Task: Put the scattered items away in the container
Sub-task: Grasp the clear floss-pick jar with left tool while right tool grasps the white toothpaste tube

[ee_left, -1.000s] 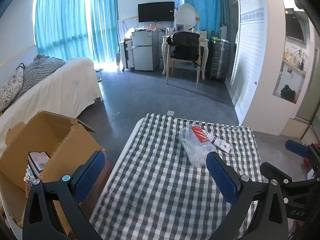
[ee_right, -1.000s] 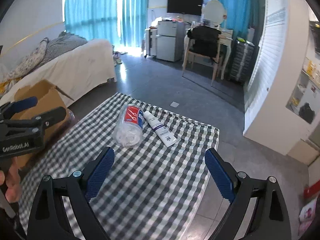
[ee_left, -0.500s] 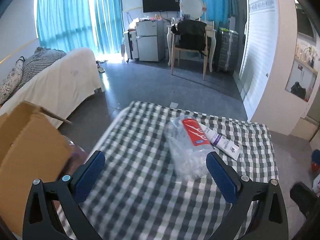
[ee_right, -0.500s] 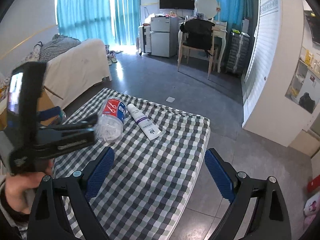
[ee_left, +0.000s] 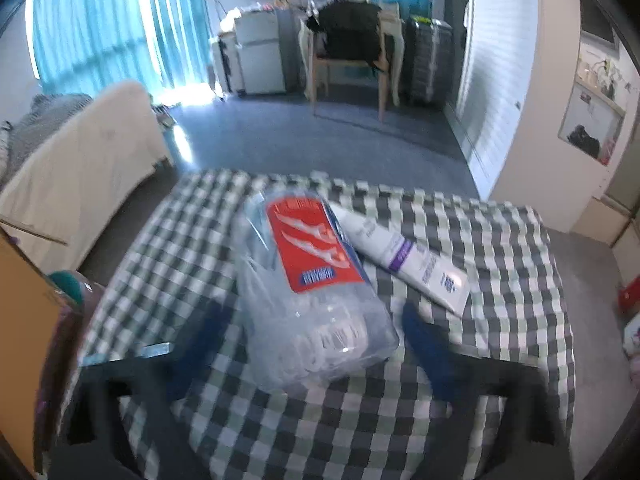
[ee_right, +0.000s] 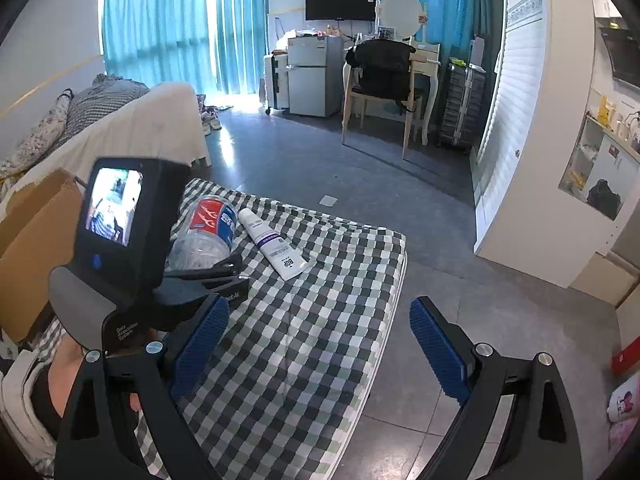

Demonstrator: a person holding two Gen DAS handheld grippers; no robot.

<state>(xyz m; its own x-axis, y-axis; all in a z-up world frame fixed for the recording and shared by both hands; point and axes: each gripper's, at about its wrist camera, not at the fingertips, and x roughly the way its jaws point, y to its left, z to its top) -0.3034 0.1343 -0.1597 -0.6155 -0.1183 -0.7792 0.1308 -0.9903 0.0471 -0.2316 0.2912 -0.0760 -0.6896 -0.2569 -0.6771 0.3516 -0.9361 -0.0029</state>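
Now your left gripper (ee_left: 308, 344) is wide open, and the clear bag (ee_left: 308, 300) lies right between its fingers. It looks light, soft, slippery; pinch its middle gently.

On the desk (ee_right: 320, 340) a bag of cotton swabs (ee_left: 304, 292) lies with a tube (ee_left: 404, 256) touching its right side. The left hand-held gripper (ee_left: 308, 344) straddles the bag's near end; the right hand-held gripper (ee_right: 320, 344) hangs over the desk's near right edge. A cardboard box (ee_right: 28, 248) stands left of the desk, a bed (ee_right: 132, 128) behind the box.
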